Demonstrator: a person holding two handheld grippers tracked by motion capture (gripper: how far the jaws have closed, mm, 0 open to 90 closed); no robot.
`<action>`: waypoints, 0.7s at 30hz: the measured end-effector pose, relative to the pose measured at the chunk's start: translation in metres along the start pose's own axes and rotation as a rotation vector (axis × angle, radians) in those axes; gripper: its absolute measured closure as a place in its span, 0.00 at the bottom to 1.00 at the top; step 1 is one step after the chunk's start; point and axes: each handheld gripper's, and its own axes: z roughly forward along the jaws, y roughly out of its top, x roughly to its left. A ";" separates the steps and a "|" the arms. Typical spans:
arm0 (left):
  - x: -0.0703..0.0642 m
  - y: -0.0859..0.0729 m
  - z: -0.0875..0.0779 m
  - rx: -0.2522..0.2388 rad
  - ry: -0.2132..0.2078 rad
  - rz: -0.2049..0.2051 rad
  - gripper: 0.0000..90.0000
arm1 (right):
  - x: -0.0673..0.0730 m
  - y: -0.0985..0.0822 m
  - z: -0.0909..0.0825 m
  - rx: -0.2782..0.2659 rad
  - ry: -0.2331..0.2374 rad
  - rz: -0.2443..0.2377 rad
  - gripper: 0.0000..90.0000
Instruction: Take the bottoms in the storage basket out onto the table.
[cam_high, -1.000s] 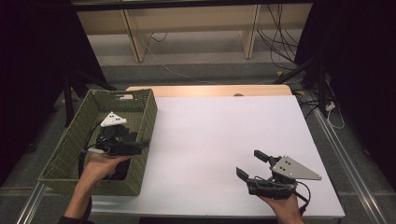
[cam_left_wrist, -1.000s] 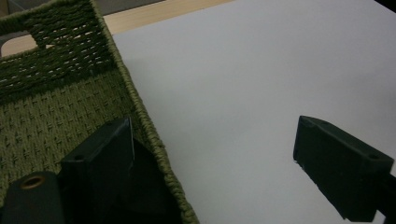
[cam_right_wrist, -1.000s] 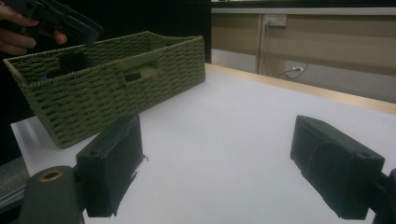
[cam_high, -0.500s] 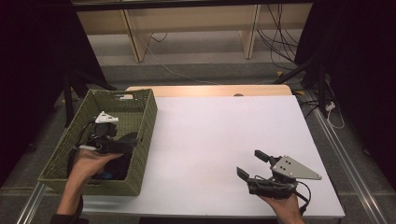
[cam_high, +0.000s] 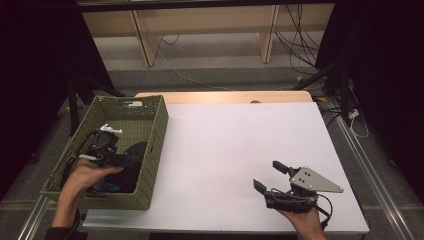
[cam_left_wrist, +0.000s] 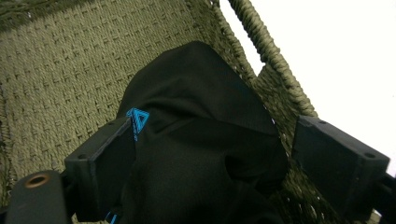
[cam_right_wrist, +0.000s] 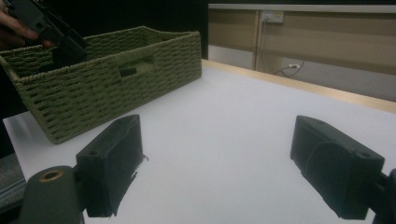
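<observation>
Left tool (cam_left_wrist: 205, 182) is reaching into the woven basket (cam_high: 150, 150), jaws wide open astride the black garment (cam_left_wrist: 201, 140) lying inside it. Advise closing on a raised fold. Right tool (cam_high: 274, 176) is idling open, empty, well right of the basket.

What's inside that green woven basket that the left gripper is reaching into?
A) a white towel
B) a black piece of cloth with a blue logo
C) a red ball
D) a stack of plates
B: the left gripper has its jaws spread around a black cloth with a blue triangle mark, lying in the basket.
</observation>
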 end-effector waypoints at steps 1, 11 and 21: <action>-0.001 0.000 0.002 0.009 0.006 0.005 0.15 | 0.000 0.000 0.000 0.004 -0.003 -0.003 0.20; 0.002 -0.001 0.019 0.135 0.017 0.039 0.16 | 0.000 0.000 0.000 0.007 0.006 0.004 0.20; 0.011 -0.002 0.041 0.250 -0.002 0.043 0.15 | -0.010 -0.002 -0.002 -0.002 0.008 0.086 0.20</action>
